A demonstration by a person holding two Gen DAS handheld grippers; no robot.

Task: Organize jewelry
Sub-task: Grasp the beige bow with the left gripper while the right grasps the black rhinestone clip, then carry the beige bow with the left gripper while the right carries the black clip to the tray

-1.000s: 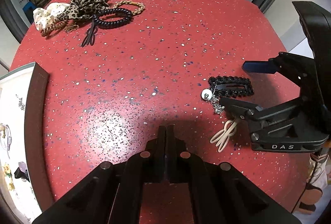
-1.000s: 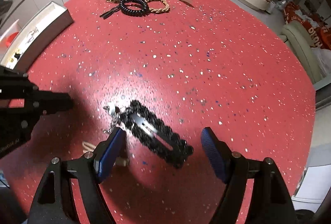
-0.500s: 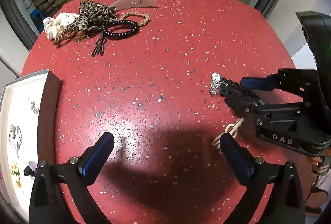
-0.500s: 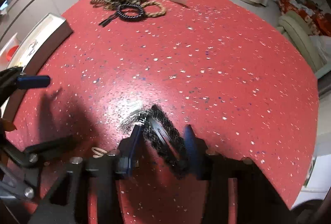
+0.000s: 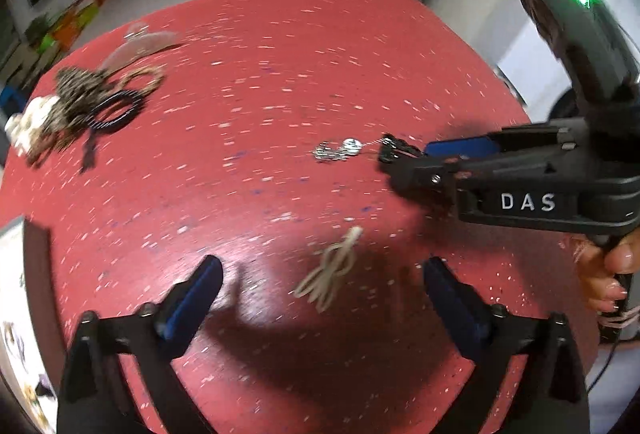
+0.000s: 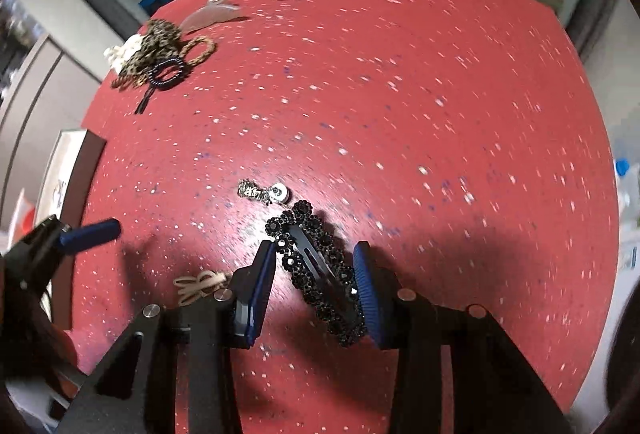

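You've got the round red speckled worktop filling both views, and on its left rim sits your jewelry tray, dark-walled with a pale lining and a few small pieces lying inside it. Far across the worktop there's the heap of hair accessories: a clear claw clip, a leopard scrunchie, a braided band, a black coil tie, all bunched together and well apart from your hands. Now your right gripper: its blue pads are closed on the black beaded hair clip, one pad on each long edge, the clip running lengthwise between them with its far end sticking out past the fingertips. Whether that clip is off the worktop, the blur won't let me say. Your left gripper has its jaws spread wide, having just eased in a touch, and nothing is pressed between the pads; the beige loop of elastic bands lies on the worktop in the gap between them, touching neither pad. Smallest of all, the little silver chain with its round charm lies just beyond the tip of the black clip, a thin link seeming to run from it to the clip's end.
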